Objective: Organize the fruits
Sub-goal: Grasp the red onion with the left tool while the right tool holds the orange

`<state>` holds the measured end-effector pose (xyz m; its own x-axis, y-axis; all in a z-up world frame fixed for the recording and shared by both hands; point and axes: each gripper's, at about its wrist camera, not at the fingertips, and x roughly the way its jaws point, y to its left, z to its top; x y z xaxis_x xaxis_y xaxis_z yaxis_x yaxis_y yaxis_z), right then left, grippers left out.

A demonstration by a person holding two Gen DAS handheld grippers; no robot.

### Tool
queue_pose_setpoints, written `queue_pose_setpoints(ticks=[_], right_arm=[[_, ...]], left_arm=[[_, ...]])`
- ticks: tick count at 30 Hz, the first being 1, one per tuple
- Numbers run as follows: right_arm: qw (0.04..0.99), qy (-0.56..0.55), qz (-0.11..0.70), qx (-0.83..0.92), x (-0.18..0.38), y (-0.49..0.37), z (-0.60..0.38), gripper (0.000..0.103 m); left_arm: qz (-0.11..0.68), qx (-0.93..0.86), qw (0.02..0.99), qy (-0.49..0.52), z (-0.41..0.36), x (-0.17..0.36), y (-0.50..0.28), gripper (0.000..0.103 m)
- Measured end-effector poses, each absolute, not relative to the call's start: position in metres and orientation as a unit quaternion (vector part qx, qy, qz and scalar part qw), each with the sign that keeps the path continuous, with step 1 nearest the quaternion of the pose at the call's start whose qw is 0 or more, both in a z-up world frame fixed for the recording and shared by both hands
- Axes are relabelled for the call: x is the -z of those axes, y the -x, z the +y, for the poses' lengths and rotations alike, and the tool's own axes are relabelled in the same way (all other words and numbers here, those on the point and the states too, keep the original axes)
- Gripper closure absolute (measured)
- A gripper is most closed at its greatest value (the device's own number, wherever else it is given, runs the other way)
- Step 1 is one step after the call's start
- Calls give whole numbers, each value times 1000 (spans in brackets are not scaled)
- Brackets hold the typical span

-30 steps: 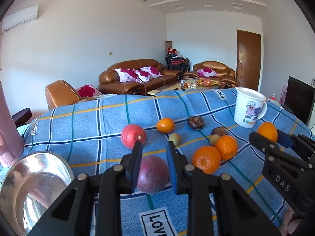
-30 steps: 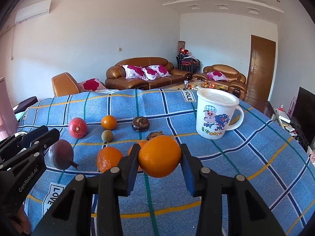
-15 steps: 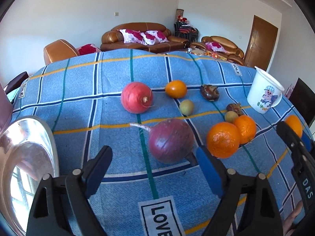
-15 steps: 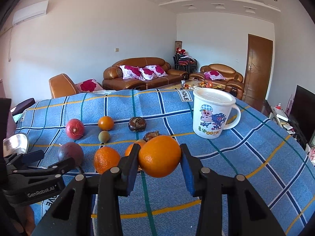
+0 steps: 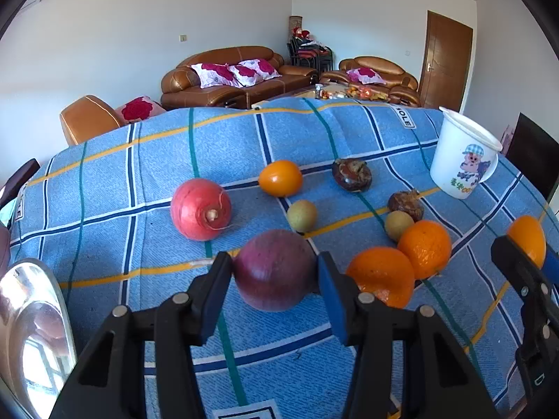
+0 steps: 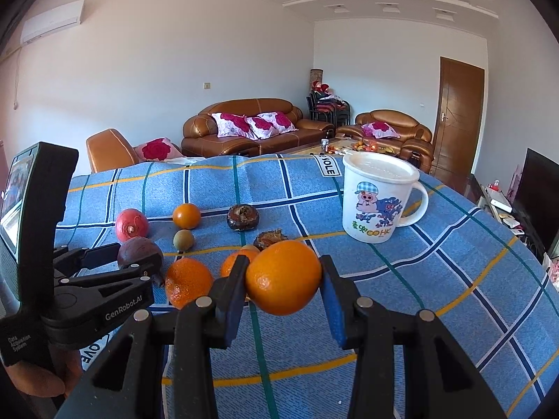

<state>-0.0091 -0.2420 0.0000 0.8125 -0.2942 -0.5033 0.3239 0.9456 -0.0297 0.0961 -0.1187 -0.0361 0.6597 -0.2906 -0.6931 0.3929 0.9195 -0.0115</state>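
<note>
Left wrist view, purple fruit [image 5: 274,272] between just-closing left jaws, pads touching its sides.

Orange [image 6: 283,277] in right claw [image 6: 283,281]

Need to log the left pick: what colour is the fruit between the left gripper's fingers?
Dark purple-red fruit, clearest in the left wrist view.
</note>
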Motion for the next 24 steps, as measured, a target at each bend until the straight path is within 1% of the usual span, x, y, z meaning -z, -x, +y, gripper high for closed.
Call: queue_pose_setpoints(ticks=[5, 9, 14, 15, 16, 18, 19, 20, 21, 23, 24], right_arm=[[951, -25, 258, 169, 0, 9, -239, 60], [955, -15, 241, 172, -3, 14, -235, 61], [963, 3, 210, 168, -8, 23, -227, 61], [965, 7, 206, 164, -9, 24, -225, 61], [966, 9, 202, 161, -9, 25, -223, 61], [968, 9, 196, 154, -10, 26, -223, 61], [969, 8, 195, 151, -11, 26, -223, 61], [969, 5, 197, 150, -11, 26, -224, 61], [968, 2, 199, 152, -11, 25, -225, 61], [967, -3, 200, 155, -11, 24, -227, 61], [967, -5, 200, 156, -11, 24, -228, 61]], left_arm=[[365, 199, 909, -40, -108, 35, -96, 53], [324, 204, 924, -9, -90, 24, -82, 54], [286, 238, 928, 6, -75, 13, -60, 60], [278, 246, 929, 8, -71, 10, -55, 75], [265, 261, 928, 12, -67, 7, -50, 102], [250, 276, 928, 21, -58, 1, -40, 99], [246, 276, 929, 16, -55, 0, -36, 99], [250, 274, 929, 5, -54, 1, -34, 99], [257, 271, 928, 2, -53, 3, -34, 97], [294, 265, 918, 14, -50, 11, -43, 79], [310, 263, 913, 27, -48, 14, -48, 53]])
